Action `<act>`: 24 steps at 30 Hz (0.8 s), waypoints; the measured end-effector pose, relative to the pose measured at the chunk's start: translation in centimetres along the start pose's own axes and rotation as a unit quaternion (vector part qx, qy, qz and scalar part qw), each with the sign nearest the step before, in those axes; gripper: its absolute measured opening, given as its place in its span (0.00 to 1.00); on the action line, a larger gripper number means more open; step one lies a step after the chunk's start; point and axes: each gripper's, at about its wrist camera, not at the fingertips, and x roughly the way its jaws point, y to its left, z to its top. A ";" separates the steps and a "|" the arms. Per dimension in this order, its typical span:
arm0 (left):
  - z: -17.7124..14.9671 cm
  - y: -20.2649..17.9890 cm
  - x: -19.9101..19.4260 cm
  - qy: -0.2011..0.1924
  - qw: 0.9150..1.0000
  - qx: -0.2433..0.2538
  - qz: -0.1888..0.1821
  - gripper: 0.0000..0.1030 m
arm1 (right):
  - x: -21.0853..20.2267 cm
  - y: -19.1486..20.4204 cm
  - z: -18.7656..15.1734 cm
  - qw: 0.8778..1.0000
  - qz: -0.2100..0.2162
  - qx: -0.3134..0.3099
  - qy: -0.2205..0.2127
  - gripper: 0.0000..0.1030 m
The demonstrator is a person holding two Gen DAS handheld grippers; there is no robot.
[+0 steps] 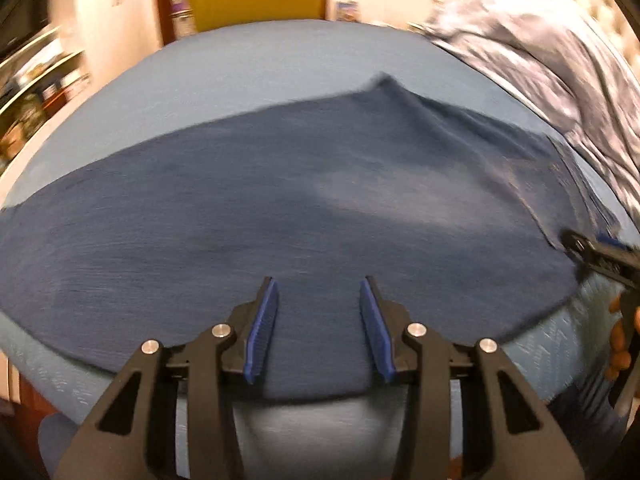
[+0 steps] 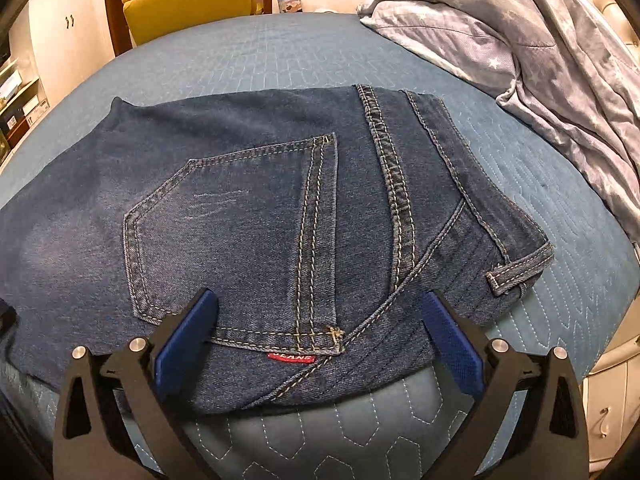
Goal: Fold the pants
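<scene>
Dark blue jeans (image 2: 248, 208) lie flat on the bed, folded lengthwise, back pocket and red label facing up. My right gripper (image 2: 318, 294) hovers wide open over the waist end, near the pocket's lower corner, with nothing pinched. In the blurred left wrist view the jeans' legs (image 1: 280, 200) stretch across the bed. My left gripper (image 1: 319, 284) stands partly open just above the denim's near edge, with no fabric between its pads. The right gripper (image 1: 592, 252) and the hand holding it show at the right edge of that view, at the jeans' waist end.
The bed has a blue quilted cover (image 2: 280, 60). A crumpled blue-grey duvet (image 2: 540, 60) with stars lies at the back right. A yellow chair (image 2: 192, 0) stands beyond the far edge. A white cabinet (image 2: 608, 400) is at the right, and shelves line the left wall.
</scene>
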 end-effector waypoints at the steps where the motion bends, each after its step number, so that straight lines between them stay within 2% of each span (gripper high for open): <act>1: 0.2 1.1 -0.1 -0.004 1.000 -0.012 0.006 0.43 | 0.0 -0.1 0.0 1.000 0.000 0.000 0.000 0.95; 6: 0.3 7.1 0.7 0.003 0.998 -0.050 0.043 0.44 | -0.1 0.2 0.0 1.000 -0.003 -0.002 0.000 0.95; 8: 0.1 8.3 0.4 -0.002 0.998 -0.046 0.034 0.44 | 0.0 0.1 0.0 1.000 -0.002 -0.003 0.000 0.95; 11: -0.3 9.7 0.2 -0.003 0.998 -0.034 0.055 0.50 | 0.0 0.3 0.0 1.000 -0.004 -0.004 0.001 0.95; 14: -0.8 11.4 -0.1 -0.008 0.998 -0.036 0.054 0.53 | -0.1 0.5 0.0 1.000 -0.006 -0.006 0.002 0.95; 15: -0.9 12.0 -0.2 -0.010 0.998 -0.038 0.057 0.59 | 0.0 0.4 0.0 1.000 -0.007 -0.006 0.003 0.95; 16: -0.9 12.7 -0.2 -0.010 0.997 -0.042 0.057 0.60 | 0.0 0.4 0.1 1.000 -0.006 -0.006 0.005 0.95; 18: -1.2 14.4 -0.5 -0.015 0.997 -0.056 0.043 0.60 | -0.1 0.6 0.3 1.000 -0.010 -0.013 0.008 0.95; 21: -1.7 16.2 -1.0 -0.021 0.997 -0.063 0.045 0.59 | -0.2 1.0 0.6 0.999 -0.023 -0.023 0.014 0.95; 24: -2.0 18.2 -1.6 -0.029 0.996 -0.082 0.024 0.58 | -0.4 1.8 0.7 0.998 -0.050 -0.036 0.014 0.95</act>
